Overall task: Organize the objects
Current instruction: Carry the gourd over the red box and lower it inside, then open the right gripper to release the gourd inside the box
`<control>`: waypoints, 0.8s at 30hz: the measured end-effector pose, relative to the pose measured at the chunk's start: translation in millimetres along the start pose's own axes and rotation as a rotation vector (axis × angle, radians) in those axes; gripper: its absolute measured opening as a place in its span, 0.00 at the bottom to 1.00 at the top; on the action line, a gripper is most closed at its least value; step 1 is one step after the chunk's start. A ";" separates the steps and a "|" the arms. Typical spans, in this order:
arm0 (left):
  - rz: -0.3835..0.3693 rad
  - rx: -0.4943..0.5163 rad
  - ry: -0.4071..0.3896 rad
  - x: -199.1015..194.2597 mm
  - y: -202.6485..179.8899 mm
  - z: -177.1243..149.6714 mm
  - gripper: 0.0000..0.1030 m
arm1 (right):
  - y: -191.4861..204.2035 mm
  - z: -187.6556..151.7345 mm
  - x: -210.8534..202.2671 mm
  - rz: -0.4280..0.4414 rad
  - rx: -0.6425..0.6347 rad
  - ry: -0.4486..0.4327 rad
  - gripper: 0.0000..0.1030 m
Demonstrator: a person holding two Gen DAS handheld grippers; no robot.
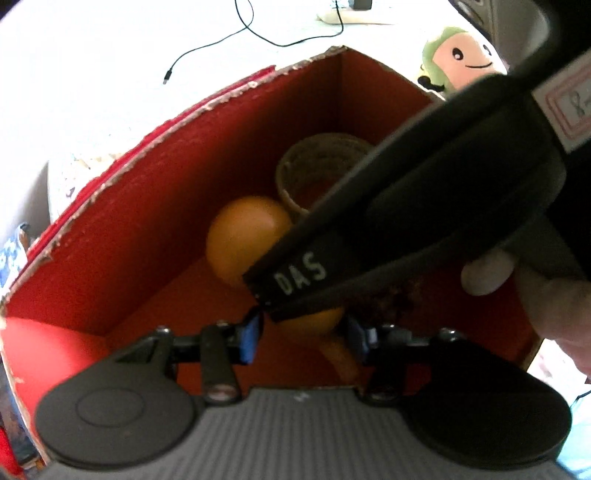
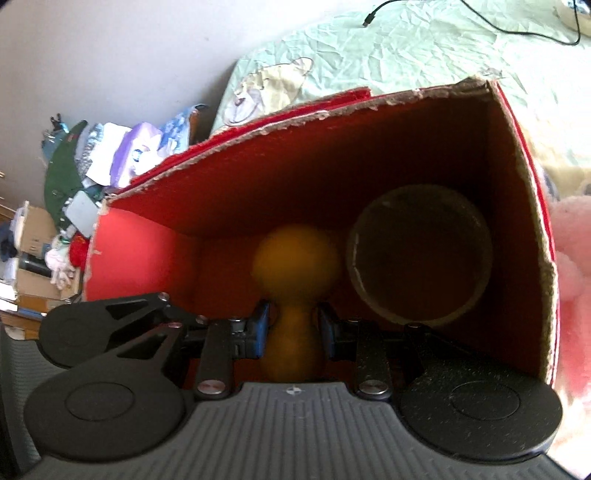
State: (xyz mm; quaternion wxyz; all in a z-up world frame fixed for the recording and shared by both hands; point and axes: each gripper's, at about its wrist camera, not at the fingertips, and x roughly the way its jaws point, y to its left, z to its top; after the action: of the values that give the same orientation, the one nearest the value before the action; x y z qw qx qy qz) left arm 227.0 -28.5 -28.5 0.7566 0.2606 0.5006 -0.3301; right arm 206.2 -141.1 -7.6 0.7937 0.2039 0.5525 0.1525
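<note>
A red cardboard box (image 1: 140, 221) with torn rims lies open; it also shows in the right wrist view (image 2: 258, 184). Inside are a brown cylindrical cup (image 1: 317, 166) (image 2: 417, 254) and an orange pin-shaped toy with a round head (image 2: 295, 266). My right gripper (image 2: 293, 328) is inside the box, shut on the toy's neck. In the left wrist view the right gripper's black body crosses the box, with an orange ball (image 1: 243, 240) behind it. My left gripper (image 1: 303, 332) hovers at the box's mouth, jaws apart around an orange piece (image 1: 314, 321), not clearly clamped.
A green-and-pink plush (image 1: 454, 62) sits behind the box. A black cable (image 1: 236, 33) lies on the pale sheet (image 2: 406, 48). Pink fluffy fabric (image 2: 572, 258) is right of the box. A pile of clutter (image 2: 74, 192) stands at left.
</note>
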 end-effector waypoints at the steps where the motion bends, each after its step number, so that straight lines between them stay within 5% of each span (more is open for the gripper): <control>1: 0.001 -0.002 0.000 0.1 0.5 0.5 0.52 | 0.8 0.1 0.7 -0.012 -0.002 0.005 0.29; 24: 0.023 -0.001 -0.051 -8.8 2.8 -2.7 0.53 | 2.5 -6.0 -8.7 -0.018 0.008 -0.090 0.25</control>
State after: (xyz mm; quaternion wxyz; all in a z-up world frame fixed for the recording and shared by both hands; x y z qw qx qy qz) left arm 225.1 -22.6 -21.1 0.7731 0.2573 0.4785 -0.3275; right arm 197.5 -142.0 -1.2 0.8183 0.2089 0.5185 0.1339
